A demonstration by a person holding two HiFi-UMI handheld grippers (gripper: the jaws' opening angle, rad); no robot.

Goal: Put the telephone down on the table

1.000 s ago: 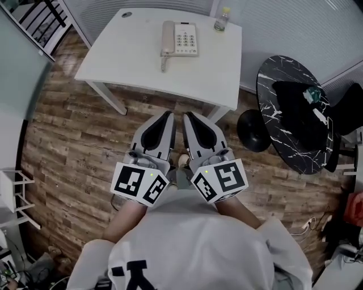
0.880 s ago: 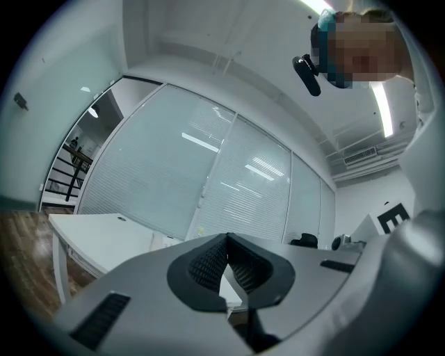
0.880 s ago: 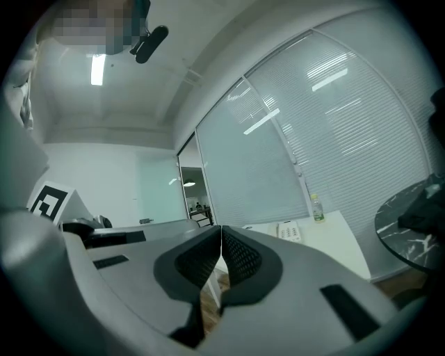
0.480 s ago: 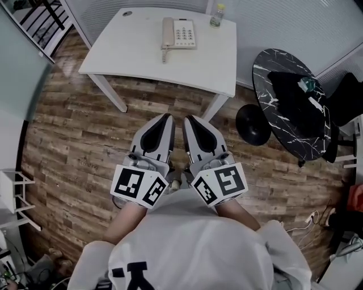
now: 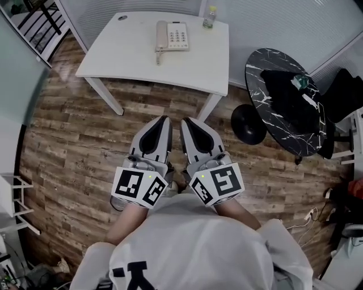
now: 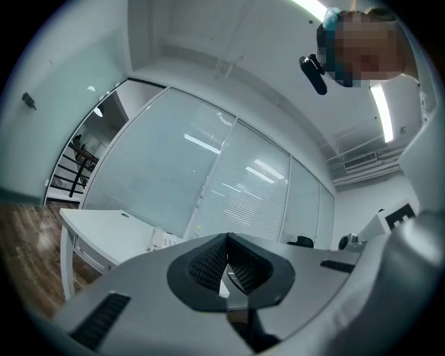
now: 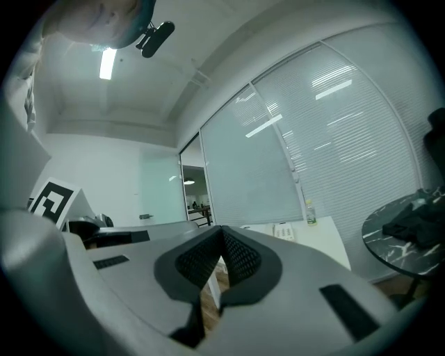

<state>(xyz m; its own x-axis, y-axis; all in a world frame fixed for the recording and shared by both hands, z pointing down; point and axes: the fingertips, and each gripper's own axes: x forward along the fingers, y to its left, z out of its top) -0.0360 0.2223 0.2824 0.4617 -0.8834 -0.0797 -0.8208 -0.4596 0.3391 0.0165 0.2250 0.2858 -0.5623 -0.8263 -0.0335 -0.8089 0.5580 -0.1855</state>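
The telephone (image 5: 172, 36) at twelve o'clock on the table (image 5: 130, 59) looks hard, light and slippery, so pinch its handset (image 5: 161, 35); the left hand-held gripper (image 5: 166, 119) and right hand-held gripper (image 5: 184, 120) are clenched, empty.

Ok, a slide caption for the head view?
Shut and empty, left claw and right claw hover short of the white table holding telephone and bottle.

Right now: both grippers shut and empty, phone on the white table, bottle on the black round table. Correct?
No. The bottle stands on the white table too, just right of the phone, not on the black round table; the head view shows it. Left gripper and right gripper are shut and empty.
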